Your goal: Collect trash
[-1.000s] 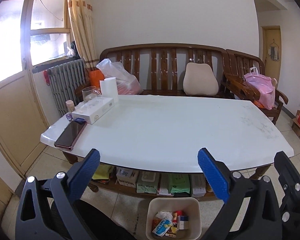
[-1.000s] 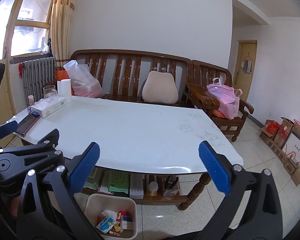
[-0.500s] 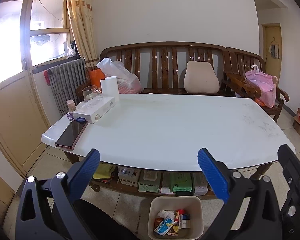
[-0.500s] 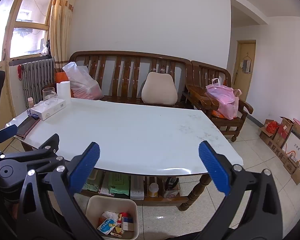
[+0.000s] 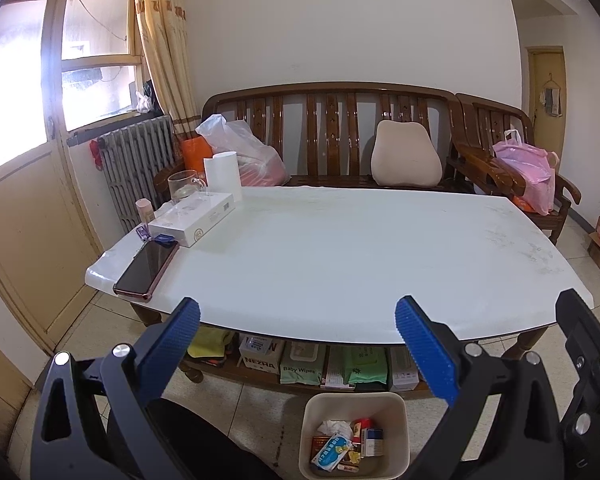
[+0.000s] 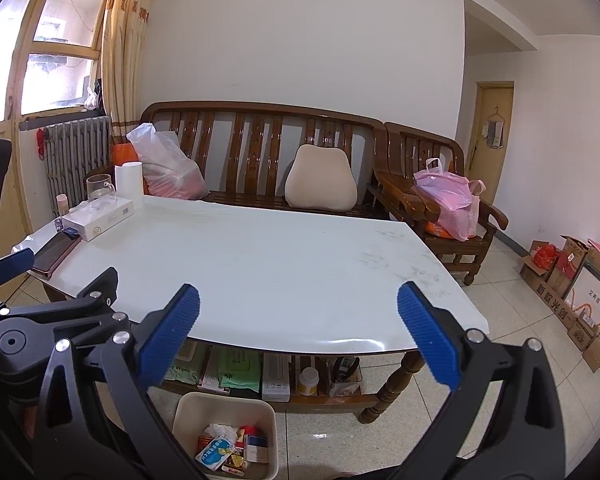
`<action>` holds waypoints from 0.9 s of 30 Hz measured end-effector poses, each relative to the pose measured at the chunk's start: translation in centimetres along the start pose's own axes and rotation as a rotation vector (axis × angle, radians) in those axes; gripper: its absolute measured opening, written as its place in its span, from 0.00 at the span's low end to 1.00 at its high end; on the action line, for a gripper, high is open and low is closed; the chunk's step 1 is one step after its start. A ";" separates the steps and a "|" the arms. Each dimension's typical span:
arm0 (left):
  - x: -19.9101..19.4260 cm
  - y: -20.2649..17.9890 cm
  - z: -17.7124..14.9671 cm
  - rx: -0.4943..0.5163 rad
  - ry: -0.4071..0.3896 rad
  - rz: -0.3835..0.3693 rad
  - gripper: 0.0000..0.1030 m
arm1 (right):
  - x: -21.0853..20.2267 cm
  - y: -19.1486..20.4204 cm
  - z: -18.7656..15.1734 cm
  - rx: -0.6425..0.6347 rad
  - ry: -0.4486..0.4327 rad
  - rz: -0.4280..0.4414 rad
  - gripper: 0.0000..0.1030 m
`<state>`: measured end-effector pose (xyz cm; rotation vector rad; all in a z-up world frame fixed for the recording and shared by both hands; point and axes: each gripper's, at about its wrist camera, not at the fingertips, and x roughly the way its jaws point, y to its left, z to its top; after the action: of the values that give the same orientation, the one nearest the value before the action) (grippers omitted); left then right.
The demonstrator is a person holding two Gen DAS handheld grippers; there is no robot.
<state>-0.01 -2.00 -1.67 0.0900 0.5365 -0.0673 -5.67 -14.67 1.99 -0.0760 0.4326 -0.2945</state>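
Observation:
A cream trash bin [image 5: 396, 408] stands on the floor in front of the white table [image 5: 360, 256]; it also shows in the right wrist view [image 6: 188, 412]. It holds several wrappers, small boxes and a crumpled tissue [image 5: 334, 428]. My left gripper [image 5: 298, 344] is open and empty, held in the air above and before the bin. My right gripper [image 6: 298, 336] is open and empty at about the same height, to the right of the left one.
At the table's left end lie a phone [image 5: 146, 266], a white box [image 5: 192, 218], a glass mug [image 5: 182, 186] and a paper roll [image 5: 222, 176]. A shelf under the table holds wipes packs [image 5: 300, 364]. A wooden bench [image 5: 328, 136] stands behind. Cardboard boxes [image 6: 564, 280] line the right wall.
Both grippers have drawn back and risen slightly from the table, so more floor and more of the bin show. Both stay open and empty.

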 end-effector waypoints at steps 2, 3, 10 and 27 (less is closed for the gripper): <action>0.0 0.0 0.0 -0.002 0.002 0.000 0.93 | 0.0 0.0 0.0 -0.001 -0.001 -0.003 0.94; 0.0 0.1 0.0 -0.003 0.002 -0.001 0.93 | 0.0 0.0 0.0 -0.002 -0.002 -0.005 0.94; 0.0 0.1 0.1 -0.005 0.000 -0.001 0.93 | 0.0 0.1 0.2 -0.003 -0.007 -0.006 0.94; 0.1 0.1 0.4 -0.010 0.009 -0.001 0.93 | 0.1 0.2 0.4 -0.013 -0.008 -0.008 0.94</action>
<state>0.29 -1.89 -1.42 0.0799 0.5460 -0.0654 -5.39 -14.52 2.29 -0.0920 0.4265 -0.2991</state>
